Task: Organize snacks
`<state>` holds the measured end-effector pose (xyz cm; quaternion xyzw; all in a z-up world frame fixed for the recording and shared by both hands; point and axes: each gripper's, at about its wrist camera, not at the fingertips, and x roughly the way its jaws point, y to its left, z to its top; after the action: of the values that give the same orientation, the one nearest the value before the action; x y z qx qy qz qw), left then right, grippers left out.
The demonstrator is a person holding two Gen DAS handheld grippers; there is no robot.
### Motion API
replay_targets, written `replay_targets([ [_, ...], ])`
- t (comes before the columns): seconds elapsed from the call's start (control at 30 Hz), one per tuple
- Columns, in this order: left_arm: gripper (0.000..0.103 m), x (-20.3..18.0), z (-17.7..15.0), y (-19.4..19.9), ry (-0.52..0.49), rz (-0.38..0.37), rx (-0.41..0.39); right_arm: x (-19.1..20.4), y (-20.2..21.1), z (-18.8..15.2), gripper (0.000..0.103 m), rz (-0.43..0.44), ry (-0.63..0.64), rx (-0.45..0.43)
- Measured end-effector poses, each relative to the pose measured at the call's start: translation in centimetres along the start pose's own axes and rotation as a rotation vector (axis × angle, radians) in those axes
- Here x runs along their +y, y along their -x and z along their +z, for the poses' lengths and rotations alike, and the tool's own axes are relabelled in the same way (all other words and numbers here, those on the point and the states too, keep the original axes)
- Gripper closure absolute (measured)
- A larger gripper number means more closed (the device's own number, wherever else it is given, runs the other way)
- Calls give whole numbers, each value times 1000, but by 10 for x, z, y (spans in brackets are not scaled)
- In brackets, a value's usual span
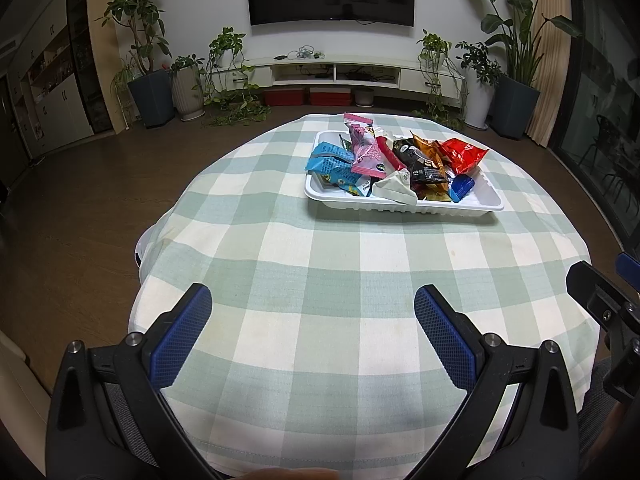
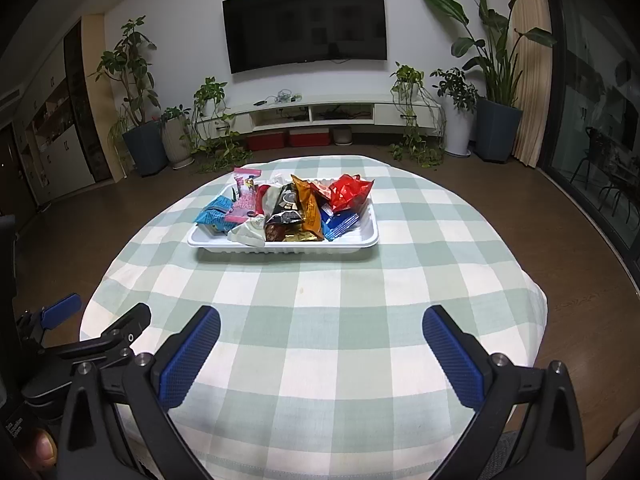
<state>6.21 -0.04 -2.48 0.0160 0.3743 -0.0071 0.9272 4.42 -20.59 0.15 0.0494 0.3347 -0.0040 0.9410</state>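
The left hand-held gripper (image 1: 313, 312) hangs over the near edge of the bench (image 1: 320, 280), its blue-padded fingers (image 1: 184, 336) spread wide with nothing between them. Beside it on the right, the right hand-held gripper (image 2: 321, 330) is held the same way, jaws wide apart and empty above the green-and-white checked cloth (image 2: 320, 340).

Both point toward the far side of the bench, where a white tray (image 2: 360, 236) sits well apart from the grippers. The snacks are heaped inside it. At the tray's left end lies a light blue packet (image 2: 214, 212), with a pink wrapper (image 2: 245, 200) leaning up beside it. A white wrapped piece (image 2: 249, 234) rests against the near rim. Toward the middle are a black packet (image 2: 286, 210) and an orange-brown one (image 2: 308, 208); at the right end, a red bag (image 2: 346, 192) sits above a dark blue packet (image 2: 340, 224).

Beyond the bench, a dark television (image 2: 306, 26) hangs on the wall.
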Motion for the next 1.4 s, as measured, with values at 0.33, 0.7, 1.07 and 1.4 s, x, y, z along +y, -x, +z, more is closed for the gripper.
replay_targets([
  [0.33, 0, 0, 0, 0, -1, 0, 2, 0, 1, 1, 0, 0, 2, 3],
  [0.7, 0, -1, -1, -1, 0, 0, 3, 0, 3, 2, 0, 0, 2, 4],
  [1.07, 0, -1, -1, -1, -2, 0, 3, 0, 5, 3, 0, -1, 3, 6],
  [1.4, 0, -1, -2, -1, -3, -1, 5, 1, 7, 2, 0, 0, 4, 10],
])
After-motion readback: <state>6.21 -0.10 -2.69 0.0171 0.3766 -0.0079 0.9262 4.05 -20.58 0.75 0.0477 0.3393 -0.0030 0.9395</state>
